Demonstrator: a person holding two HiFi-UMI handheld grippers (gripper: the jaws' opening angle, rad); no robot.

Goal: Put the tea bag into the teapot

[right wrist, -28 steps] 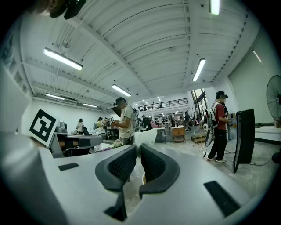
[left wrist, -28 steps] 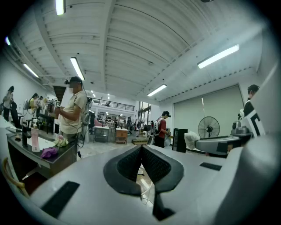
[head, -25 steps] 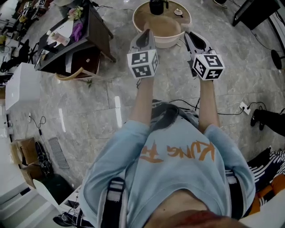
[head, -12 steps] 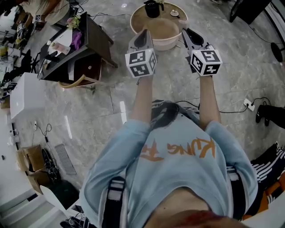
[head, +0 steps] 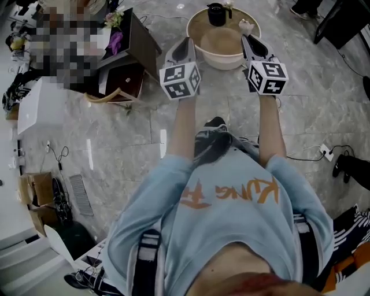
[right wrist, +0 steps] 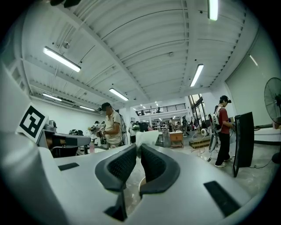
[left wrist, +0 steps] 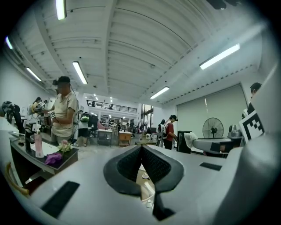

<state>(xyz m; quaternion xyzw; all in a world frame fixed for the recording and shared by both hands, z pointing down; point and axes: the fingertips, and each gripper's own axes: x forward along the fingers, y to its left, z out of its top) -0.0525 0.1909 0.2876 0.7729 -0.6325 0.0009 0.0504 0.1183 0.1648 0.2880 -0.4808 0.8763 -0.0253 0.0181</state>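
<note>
In the head view a black teapot [head: 217, 13] stands at the far side of a round beige table [head: 225, 62]. Both grippers are held side by side in front of the table, jaws pointing at it. My right gripper [head: 247, 39] [right wrist: 138, 147] is shut on a white tea bag [right wrist: 147, 137] that sticks out past its tips. The same tea bag [left wrist: 192, 139] shows in the left gripper view at the end of the right gripper. My left gripper [head: 186, 43] [left wrist: 141, 147] is shut with nothing between its jaws.
A small pale cup [head: 247, 25] sits on the table to the right of the teapot. A dark desk [head: 136, 52] with flowers stands on the left, a white box [head: 34, 110] farther left. Cables and a socket [head: 324, 151] lie on the marble floor. People stand in the background.
The view has shifted: table and teapot now lie farther right and a little lower in the head view. Both grippers keep the same pose and stay shut.
</note>
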